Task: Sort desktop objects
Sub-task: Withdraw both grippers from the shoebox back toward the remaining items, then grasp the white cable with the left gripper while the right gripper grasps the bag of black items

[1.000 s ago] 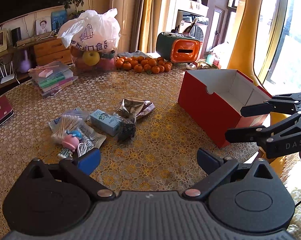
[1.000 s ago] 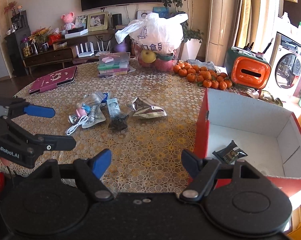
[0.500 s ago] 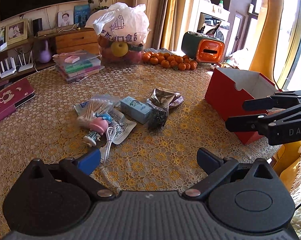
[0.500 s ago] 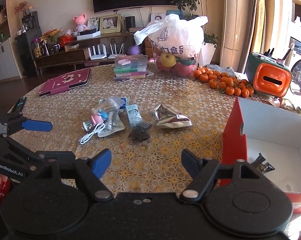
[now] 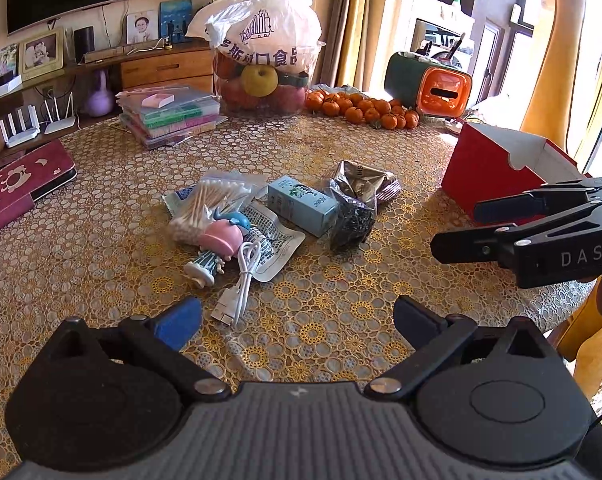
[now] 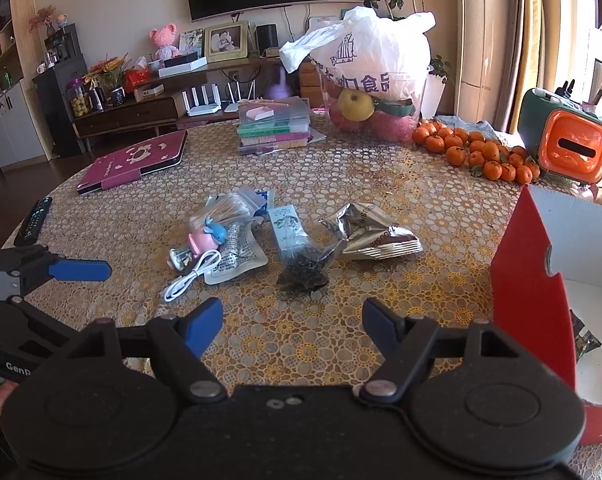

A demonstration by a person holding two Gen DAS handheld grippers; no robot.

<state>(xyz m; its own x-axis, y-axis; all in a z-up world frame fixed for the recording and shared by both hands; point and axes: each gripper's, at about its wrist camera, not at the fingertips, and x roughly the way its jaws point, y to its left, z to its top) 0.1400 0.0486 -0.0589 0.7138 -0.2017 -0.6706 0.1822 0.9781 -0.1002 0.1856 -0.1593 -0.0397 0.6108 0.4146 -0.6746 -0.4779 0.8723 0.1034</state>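
The sorting looks barely begun: one dark packet [image 6: 585,342] lies inside the red box [image 6: 529,300] at the right edge of the right wrist view, while the rest still sits in a loose cluster at mid-frame on the desk [image 6: 381,184]: cotton swabs [image 5: 211,204], a pink figurine [image 5: 217,246], a white cable [image 5: 241,280], a printed sachet [image 5: 275,246], a blue carton [image 5: 301,204], a dark tea bag [image 5: 351,222] and a foil pouch [image 5: 361,176]. The left gripper [image 5: 297,318] and right gripper [image 6: 293,320] both hover spread wide and empty. Bare cloth lies between them and the cluster; the box's near wall stands tall at right.
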